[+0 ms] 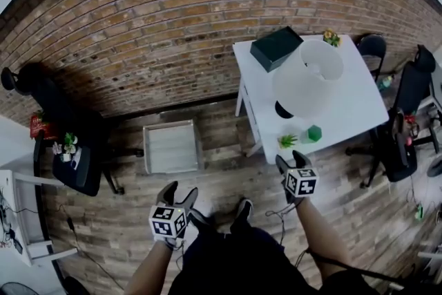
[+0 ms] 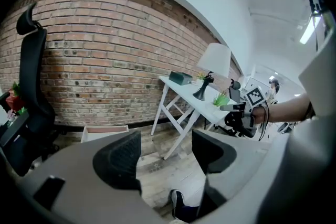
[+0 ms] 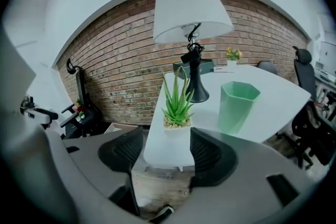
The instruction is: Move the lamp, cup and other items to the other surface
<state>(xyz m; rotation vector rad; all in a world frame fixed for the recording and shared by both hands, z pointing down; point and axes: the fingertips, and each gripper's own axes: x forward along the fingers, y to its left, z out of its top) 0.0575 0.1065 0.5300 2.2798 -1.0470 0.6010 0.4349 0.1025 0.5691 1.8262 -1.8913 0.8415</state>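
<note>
The right gripper [image 3: 160, 150] holds its black jaws spread and empty, just short of the white square table's [image 1: 352, 107] near edge. It is aimed at the small spiky green plant in a white pot [image 3: 177, 107] at that edge. The faceted green cup [image 3: 236, 105] stands just beside it, and the white-shaded black-stemmed lamp [image 3: 191, 5] is nearer the table's middle. Advance level and pinch the pot low, below the leaves and clear of the cup. The left gripper [image 2: 165, 152], also spread and empty, hangs over the floor well left of the table.

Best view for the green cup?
Right gripper view: the cup is close, large and unobstructed. Head view shows it small, from above. In the left gripper view it's too far to make out.
</note>
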